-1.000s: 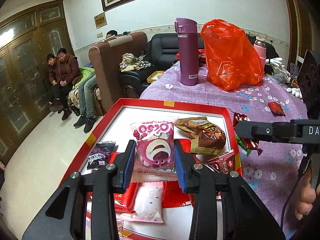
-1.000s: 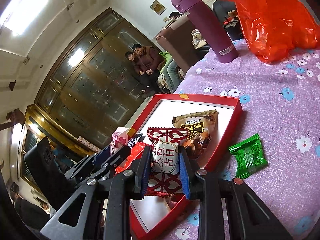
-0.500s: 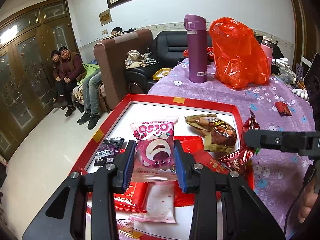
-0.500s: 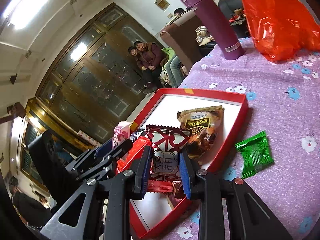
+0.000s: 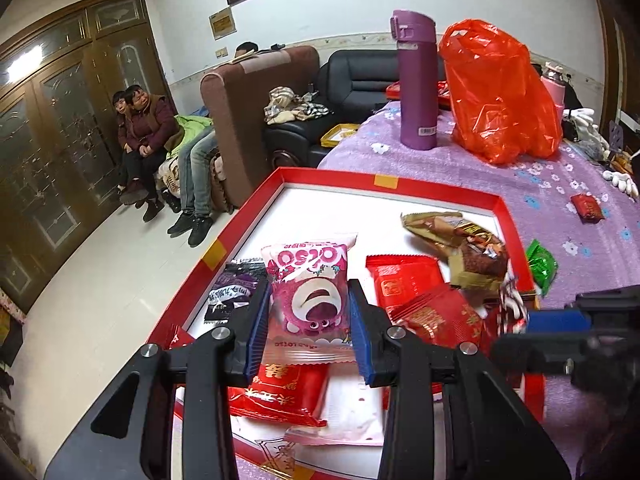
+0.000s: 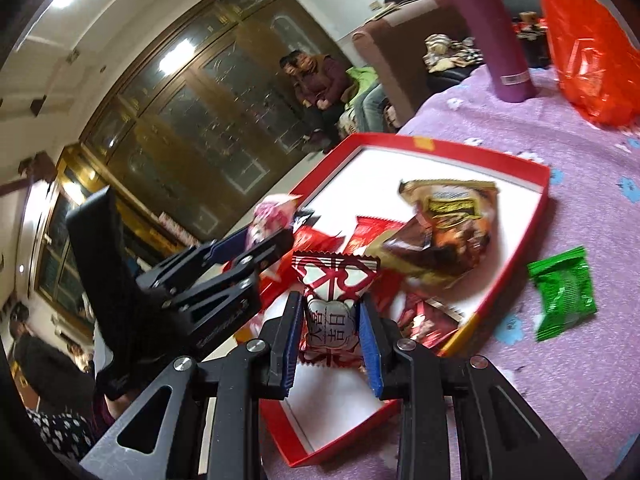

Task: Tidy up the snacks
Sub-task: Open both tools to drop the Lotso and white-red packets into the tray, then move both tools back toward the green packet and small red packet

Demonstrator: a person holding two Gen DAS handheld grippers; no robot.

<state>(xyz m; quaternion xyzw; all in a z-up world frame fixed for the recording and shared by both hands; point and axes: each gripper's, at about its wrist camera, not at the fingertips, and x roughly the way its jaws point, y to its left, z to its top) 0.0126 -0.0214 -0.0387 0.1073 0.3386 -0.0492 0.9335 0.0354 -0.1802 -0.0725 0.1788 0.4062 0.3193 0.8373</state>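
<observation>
My left gripper point(image 5: 307, 328) is shut on a pink bear snack pack point(image 5: 306, 300) and holds it over the red tray point(image 5: 440, 191). My right gripper point(image 6: 330, 334) is shut on a red-and-white candy pack point(image 6: 332, 300) above the tray's near part point(image 6: 508, 264). The tray holds a brown-gold pack point(image 5: 468, 248), red packs point(image 5: 404, 284) and a dark purple pack point(image 5: 234, 292). A green pack point(image 6: 564, 292) lies on the purple cloth right of the tray; it also shows in the left wrist view point(image 5: 542, 266).
A purple flask point(image 5: 416, 80) and an orange plastic bag point(image 5: 500, 92) stand on the far part of the table. A small red pack point(image 5: 586, 207) lies at the right. Sofas and seated people point(image 5: 144, 128) are to the left, beyond the table edge.
Both grippers moved in over the tray, each still holding its pack. The right gripper came closer to the left one and now sits above the tray's near part.
</observation>
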